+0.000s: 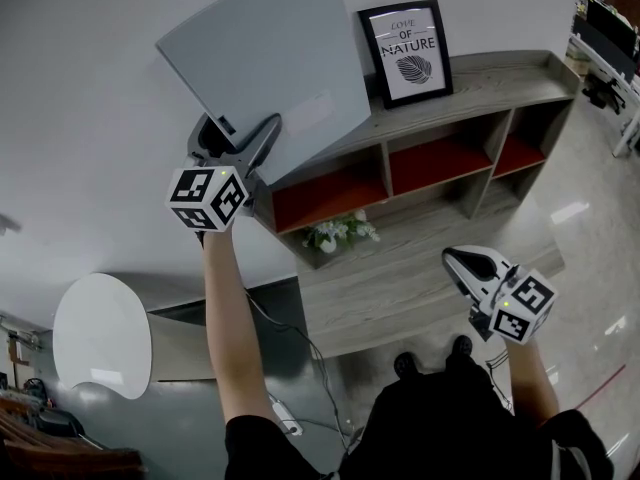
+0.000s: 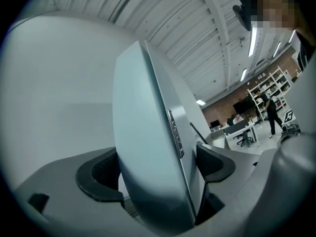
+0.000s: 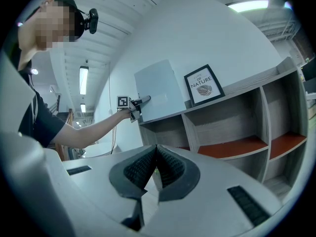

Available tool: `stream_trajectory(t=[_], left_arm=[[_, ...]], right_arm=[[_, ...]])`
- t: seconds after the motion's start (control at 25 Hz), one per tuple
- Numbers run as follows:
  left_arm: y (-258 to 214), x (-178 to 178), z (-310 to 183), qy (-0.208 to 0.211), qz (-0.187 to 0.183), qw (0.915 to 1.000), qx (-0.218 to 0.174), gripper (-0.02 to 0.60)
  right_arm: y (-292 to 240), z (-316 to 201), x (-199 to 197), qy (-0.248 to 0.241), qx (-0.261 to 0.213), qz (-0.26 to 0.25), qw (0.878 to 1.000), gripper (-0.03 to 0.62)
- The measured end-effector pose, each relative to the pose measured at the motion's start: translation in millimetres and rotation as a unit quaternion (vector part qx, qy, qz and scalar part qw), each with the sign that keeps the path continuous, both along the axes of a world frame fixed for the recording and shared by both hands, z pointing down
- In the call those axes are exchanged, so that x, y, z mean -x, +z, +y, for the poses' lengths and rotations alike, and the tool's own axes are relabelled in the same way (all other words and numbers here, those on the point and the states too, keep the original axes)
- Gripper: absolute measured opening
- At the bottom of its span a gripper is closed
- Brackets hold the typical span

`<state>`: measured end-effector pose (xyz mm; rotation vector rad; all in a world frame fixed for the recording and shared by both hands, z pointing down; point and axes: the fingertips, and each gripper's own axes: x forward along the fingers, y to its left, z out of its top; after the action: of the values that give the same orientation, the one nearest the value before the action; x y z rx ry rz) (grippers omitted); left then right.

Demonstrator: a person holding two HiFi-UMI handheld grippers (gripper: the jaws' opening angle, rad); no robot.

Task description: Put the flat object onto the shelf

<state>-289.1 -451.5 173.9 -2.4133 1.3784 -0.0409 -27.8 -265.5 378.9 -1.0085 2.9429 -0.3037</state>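
Observation:
The flat object is a pale grey panel (image 1: 270, 68) standing on edge at the left end of the wooden shelf's top board (image 1: 500, 73), its upper part leaning back toward the white wall. My left gripper (image 1: 240, 133) straddles its lower left corner. In the left gripper view the panel (image 2: 153, 147) fills the gap of the left gripper (image 2: 155, 169), and both dark pads (image 2: 98, 177) stand slightly off its faces, so it is open. My right gripper (image 1: 455, 263) hangs low to the right in front of the shelf, and its pads (image 3: 157, 154) meet with nothing between them.
A framed leaf print (image 1: 405, 53) leans on the shelf top just right of the panel. Red-floored compartments (image 1: 440, 158) lie below, with a small white-flowered plant (image 1: 340, 231) on the lower board. A round white table (image 1: 100, 333) stands at the left.

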Motion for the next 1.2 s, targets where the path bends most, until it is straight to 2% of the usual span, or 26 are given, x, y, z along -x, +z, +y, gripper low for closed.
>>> stream_trajectory(t=[0.2,0.72,1.2], left_arm=[[-7.2,-0.2,3.1,-0.001,0.013,0.9999,-0.007,0.463],[-12.3,1.1,13.7,-0.004,0.019,0.9997,-0.015,0.471],[-18.6,17.0,27.5,-0.022,0.035,0.9988,-0.026,0.471]], right_arm=[[-0.3,0.3,1.5,-0.001,0.000,-0.001,1.000,0.012],[-2.3,2.6,1.8,0.001,-0.004,-0.002,1.000,0.012],[-3.0,10.4,12.1,-0.007,-0.007,-0.002,1.000,0.012]])
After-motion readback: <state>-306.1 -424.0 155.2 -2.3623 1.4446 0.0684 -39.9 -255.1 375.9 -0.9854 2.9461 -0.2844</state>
